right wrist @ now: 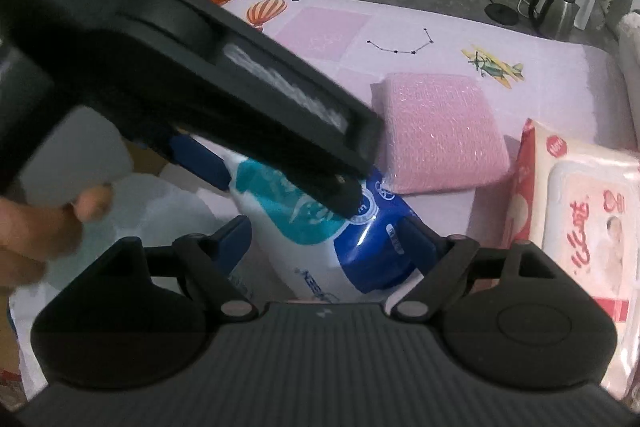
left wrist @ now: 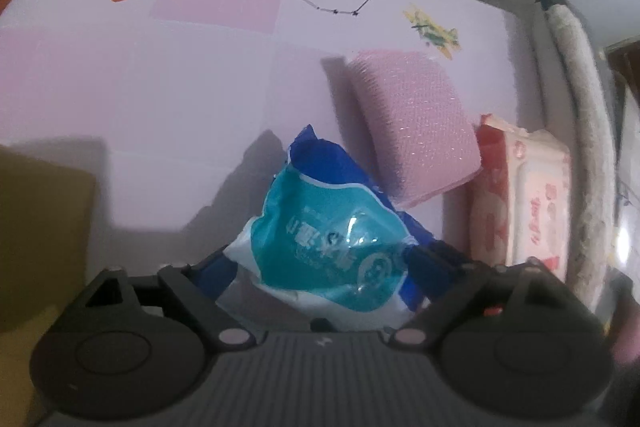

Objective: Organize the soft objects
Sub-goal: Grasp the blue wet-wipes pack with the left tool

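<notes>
While both grippers closed on one blue-and-teal tissue pack (left wrist: 340, 239), low in the frame's centre, it risked tearing or slipping if they pulled apart. The left gripper (left wrist: 320, 267) pinched it between narrow fingers; the right gripper (right wrist: 324, 239) held its other end likewise. Its print read only partly, Chinese characters upside down. At the right edge, a pink wet-wipes pack (right wrist: 576, 227) bore red Chinese script, beside a pink sponge (right wrist: 436, 131) on the mat (left wrist: 120, 87).

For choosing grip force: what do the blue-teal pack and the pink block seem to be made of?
Blue-teal pack: thin glossy plastic film over soft filling, probably tissues; it shows glare and creases. Pink block: likely a sponge in a sparkly mesh or clear wrap; the surface looks textured.
</notes>
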{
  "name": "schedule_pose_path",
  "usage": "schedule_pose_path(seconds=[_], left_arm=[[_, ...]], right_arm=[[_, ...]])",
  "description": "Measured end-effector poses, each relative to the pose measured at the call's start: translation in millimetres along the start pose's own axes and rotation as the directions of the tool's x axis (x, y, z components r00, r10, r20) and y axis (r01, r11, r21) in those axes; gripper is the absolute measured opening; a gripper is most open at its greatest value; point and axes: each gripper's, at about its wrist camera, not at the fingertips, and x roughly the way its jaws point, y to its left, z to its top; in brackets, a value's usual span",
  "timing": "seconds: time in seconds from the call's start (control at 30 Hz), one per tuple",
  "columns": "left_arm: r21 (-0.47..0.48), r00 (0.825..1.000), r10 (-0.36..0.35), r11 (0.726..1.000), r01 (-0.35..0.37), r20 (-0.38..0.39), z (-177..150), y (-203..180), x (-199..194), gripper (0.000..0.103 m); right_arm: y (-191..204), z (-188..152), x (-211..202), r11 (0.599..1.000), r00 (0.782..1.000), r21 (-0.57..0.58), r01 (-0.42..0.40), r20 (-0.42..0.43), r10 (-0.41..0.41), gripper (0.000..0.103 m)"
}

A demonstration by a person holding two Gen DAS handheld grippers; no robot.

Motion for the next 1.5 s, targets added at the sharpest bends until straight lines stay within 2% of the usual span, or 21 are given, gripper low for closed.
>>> schedule_pose_path(seconds=[0.23, 0.27, 0.47, 0.57, 0.67, 0.73, 0.8, 0.93, 0.97, 1.13, 1.33, 1.5], left_arm=[[-0.025, 0.999, -0.037, 0.999, 0.037, 0.017, 4, 5, 1, 0.086], [-0.023, 0.999, -0.037, 0.999, 0.037, 0.023, 5, 6, 0, 0.083], [-0.020, 0.998, -0.049, 0.999, 0.050, 0.044, 10, 9, -1, 0.079], [-0.005, 0.997, -0.047, 0.999, 0.047, 0.061, 9, 7, -1, 0.076], [0.010, 0.995, -0.036, 0.999, 0.035, 0.090, 9, 4, -3, 0.072], [0.013, 0.993, -0.023, 1.000, 0.022, 0.118, 8, 2, -6, 0.063], [0.016, 0.990, -0.033, 0.999, 0.031, 0.136, 7, 4, -11, 0.053], [0.021, 0.986, -0.059, 0.998, 0.056, 0.153, 6, 6, -21, 0.045], [0.028, 0.985, -0.063, 0.998, 0.059, 0.160, 4, 5, -24, 0.042], [0.093, 0.974, -0.048, 0.995, 0.028, 0.221, -9, -11, -39, 0.039], [0.150, 0.959, -0.068, 0.988, 0.027, 0.277, -24, -27, -63, 0.037], [0.189, 0.934, -0.088, 0.982, 0.022, 0.347, -44, -33, -106, 0.036]], right_arm=[[3, 8, -5, 0.997, 0.999, -0.069, 0.028, 0.034, -0.026, 0.084], [2, 9, -3, 0.997, 0.999, -0.073, 0.026, 0.029, -0.024, 0.085], [8, 12, 15, 0.994, 1.000, -0.106, 0.020, -0.019, -0.022, 0.092], [11, 15, 23, 0.992, 0.999, -0.118, 0.033, -0.031, -0.036, 0.092], [11, 18, 26, 0.994, 0.999, -0.098, 0.039, -0.029, -0.042, 0.088], [13, 16, 23, 0.996, 0.999, -0.077, 0.040, -0.023, -0.042, 0.083], [11, 13, 20, 0.998, 0.999, -0.059, 0.039, -0.005, -0.040, 0.076], [12, 4, 8, 0.998, 0.998, -0.049, 0.045, 0.052, -0.043, 0.066], [15, 2, 4, 0.997, 0.997, -0.054, 0.050, 0.068, -0.047, 0.059], [18, -10, -13, 0.996, 0.989, -0.039, 0.083, 0.129, -0.078, 0.056], [26, -27, -50, 0.993, 0.971, -0.021, 0.118, 0.212, -0.111, 0.055], [42, -27, -94, 0.991, 0.948, -0.026, 0.133, 0.296, -0.119, 0.055]])
